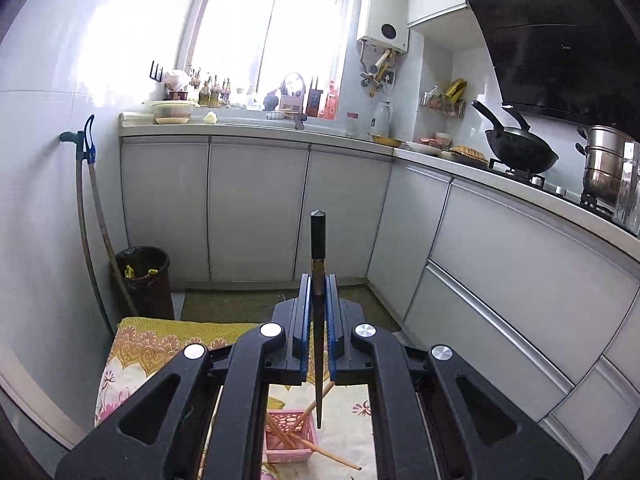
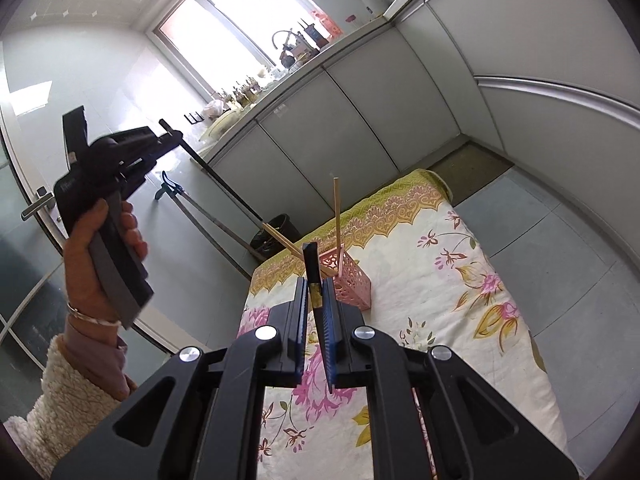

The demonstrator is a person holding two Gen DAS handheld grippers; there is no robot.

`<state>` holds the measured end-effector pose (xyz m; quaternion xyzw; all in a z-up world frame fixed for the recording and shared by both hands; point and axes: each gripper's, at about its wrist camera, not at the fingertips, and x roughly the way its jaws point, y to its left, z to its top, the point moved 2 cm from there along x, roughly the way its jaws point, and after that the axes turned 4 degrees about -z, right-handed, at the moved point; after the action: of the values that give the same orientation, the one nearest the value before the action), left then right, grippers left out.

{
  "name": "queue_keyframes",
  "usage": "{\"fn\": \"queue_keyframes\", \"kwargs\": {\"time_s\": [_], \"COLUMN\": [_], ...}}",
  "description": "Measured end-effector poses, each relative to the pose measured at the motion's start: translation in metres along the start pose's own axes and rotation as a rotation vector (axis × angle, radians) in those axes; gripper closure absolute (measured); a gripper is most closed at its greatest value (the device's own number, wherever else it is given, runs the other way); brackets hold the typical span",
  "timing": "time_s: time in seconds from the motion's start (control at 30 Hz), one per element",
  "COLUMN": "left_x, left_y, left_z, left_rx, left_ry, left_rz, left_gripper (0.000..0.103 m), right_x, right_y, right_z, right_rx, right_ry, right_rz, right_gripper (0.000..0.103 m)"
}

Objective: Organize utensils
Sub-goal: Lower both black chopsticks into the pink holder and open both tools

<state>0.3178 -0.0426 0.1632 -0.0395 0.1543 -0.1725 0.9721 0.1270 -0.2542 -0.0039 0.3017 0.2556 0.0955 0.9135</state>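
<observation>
My left gripper [image 1: 318, 280] is shut on a black chopstick [image 1: 318, 248] that stands upright between its blue pads, its thin tip hanging above the pink perforated basket [image 1: 289, 440]. The basket holds several wooden chopsticks [image 1: 320, 448]. In the right wrist view, my right gripper [image 2: 316, 284] is shut on a second black chopstick [image 2: 311, 264], just in front of the pink basket [image 2: 352, 284], where wooden chopsticks [image 2: 337, 216] lean. The left gripper [image 2: 170, 132] shows there, hand-held high at the left, with its black chopstick [image 2: 224, 184] slanting down toward the basket.
The basket stands on a floral cloth [image 2: 460, 280] over a low table. A dark trash bin [image 1: 144, 280] and a hose [image 1: 86, 240] stand at the left wall. Grey kitchen cabinets [image 1: 256, 208] run behind and to the right, with a wok [image 1: 520, 152] on the stove.
</observation>
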Motion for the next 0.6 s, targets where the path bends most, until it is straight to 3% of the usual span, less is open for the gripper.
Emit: {"fn": "queue_keyframes", "kwargs": {"time_s": [0.2,0.5,0.57,0.6], "left_x": [0.017,0.071,0.062,0.055], "left_y": [0.010,0.036,0.042,0.042], "left_z": [-0.047,-0.105,-0.107,-0.105], "left_rx": [0.021,-0.005,-0.012,-0.003], "left_ry": [-0.023,0.084,0.075,0.058], "left_rz": [0.037,0.086,0.090,0.097], "left_gripper": [0.097,0.096,0.089,0.074], "right_x": [-0.021,-0.014,-0.013,-0.012], "right_y": [0.010,0.008,0.012,0.015], "right_z": [-0.008,-0.007,-0.007,-0.006], "right_rx": [-0.042,-0.058,-0.061,-0.066], "right_ry": [-0.027,-0.019,-0.026,-0.028], "right_rz": [-0.040,-0.066,-0.061,-0.058], "right_gripper": [0.095,0.095,0.095,0.095]}}
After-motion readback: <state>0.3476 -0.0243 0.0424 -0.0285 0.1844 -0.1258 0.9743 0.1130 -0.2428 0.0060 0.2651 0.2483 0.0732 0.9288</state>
